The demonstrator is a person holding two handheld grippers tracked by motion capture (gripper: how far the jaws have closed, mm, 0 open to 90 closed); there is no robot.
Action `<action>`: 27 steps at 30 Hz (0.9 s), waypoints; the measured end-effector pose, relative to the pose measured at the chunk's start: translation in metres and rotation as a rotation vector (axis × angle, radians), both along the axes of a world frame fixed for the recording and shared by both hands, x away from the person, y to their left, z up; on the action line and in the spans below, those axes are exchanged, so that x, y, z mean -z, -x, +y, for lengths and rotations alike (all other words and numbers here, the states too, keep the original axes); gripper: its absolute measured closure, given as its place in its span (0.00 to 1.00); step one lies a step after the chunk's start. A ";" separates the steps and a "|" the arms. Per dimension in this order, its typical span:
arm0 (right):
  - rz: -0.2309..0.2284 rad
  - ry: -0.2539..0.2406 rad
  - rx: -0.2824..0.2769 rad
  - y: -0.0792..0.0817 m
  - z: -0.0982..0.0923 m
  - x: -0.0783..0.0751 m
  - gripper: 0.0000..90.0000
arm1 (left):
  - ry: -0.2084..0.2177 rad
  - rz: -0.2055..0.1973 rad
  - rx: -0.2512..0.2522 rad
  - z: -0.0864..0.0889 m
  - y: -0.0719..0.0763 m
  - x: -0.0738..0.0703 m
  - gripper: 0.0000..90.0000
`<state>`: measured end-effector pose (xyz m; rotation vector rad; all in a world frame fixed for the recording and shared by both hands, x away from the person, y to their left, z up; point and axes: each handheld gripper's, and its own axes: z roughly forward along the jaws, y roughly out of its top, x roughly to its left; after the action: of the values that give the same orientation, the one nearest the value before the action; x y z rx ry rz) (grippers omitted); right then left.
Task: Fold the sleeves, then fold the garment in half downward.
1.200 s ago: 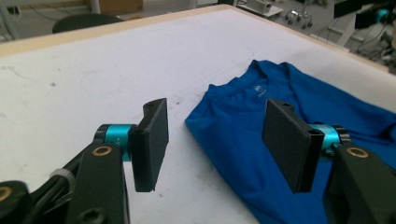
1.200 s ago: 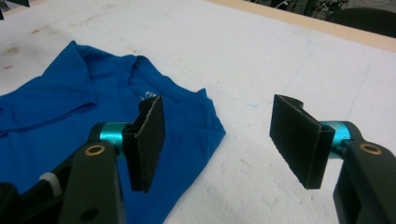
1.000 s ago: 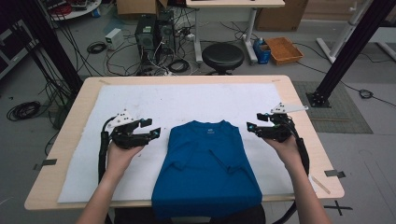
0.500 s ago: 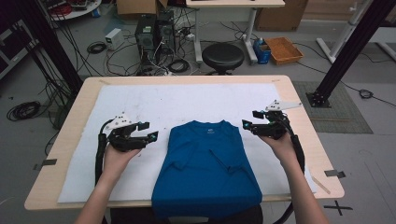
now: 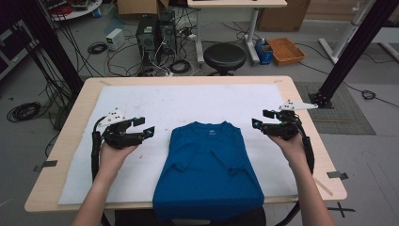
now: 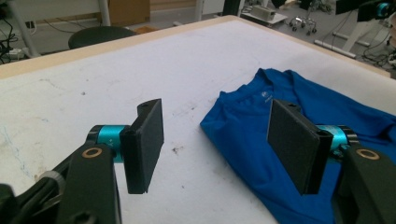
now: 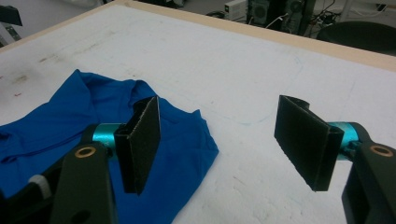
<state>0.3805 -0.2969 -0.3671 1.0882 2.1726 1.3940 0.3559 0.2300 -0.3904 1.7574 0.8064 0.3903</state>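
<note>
Both grippers are seen drawn outward from the shirt since the earlier frame, their jaws having just been opening, nothing between them. Nearest, the folded blue shirt (image 5: pixel 209 174) is laid at the middle of the table's near edge, its hem overhanging. Beside its shoulders the left gripper (image 5: pixel 147 128) and right gripper (image 5: pixel 259 118) are held agape above the white cover (image 5: pixel 188 101).

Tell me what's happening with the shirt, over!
Left gripper open, empty, jaws just widened, left of shirt. Right gripper the same, right of it. Shirt folded, flat on white mat, untouched. Nothing in the way.
</note>
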 end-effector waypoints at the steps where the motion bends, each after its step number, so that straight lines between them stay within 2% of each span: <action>1: -0.002 0.000 0.002 0.001 -0.001 0.000 0.35 | -0.001 -0.002 -0.001 -0.001 0.000 0.000 0.41; 6: -0.010 -0.002 0.005 0.001 -0.002 -0.001 0.35 | -0.001 0.007 0.017 -0.008 -0.002 0.000 0.41; 10: 0.004 0.009 0.011 -0.001 -0.001 0.001 0.36 | -0.014 0.018 0.017 -0.015 -0.007 0.002 0.41; 16: 0.013 0.016 0.048 -0.006 -0.001 0.006 0.45 | -0.035 0.037 -0.001 -0.030 -0.019 0.001 0.43; 17: 0.024 0.000 0.066 -0.011 -0.002 0.009 0.49 | -0.049 0.055 0.004 -0.037 -0.026 0.002 0.44; 20: 0.036 -0.020 0.061 -0.019 0.000 0.014 0.53 | -0.044 0.080 0.013 -0.045 -0.038 0.004 0.46; 24: 0.043 0.007 0.052 -0.026 0.009 0.019 0.58 | -0.016 0.151 0.018 -0.056 -0.057 0.015 0.48; 27: 0.055 0.025 0.045 -0.033 0.018 0.024 0.62 | -0.037 0.182 0.035 -0.069 -0.068 0.019 0.49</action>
<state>0.4137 -0.2788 -0.3909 1.1723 2.1842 1.3288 0.4243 0.1615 -0.4097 1.8575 0.9004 0.2255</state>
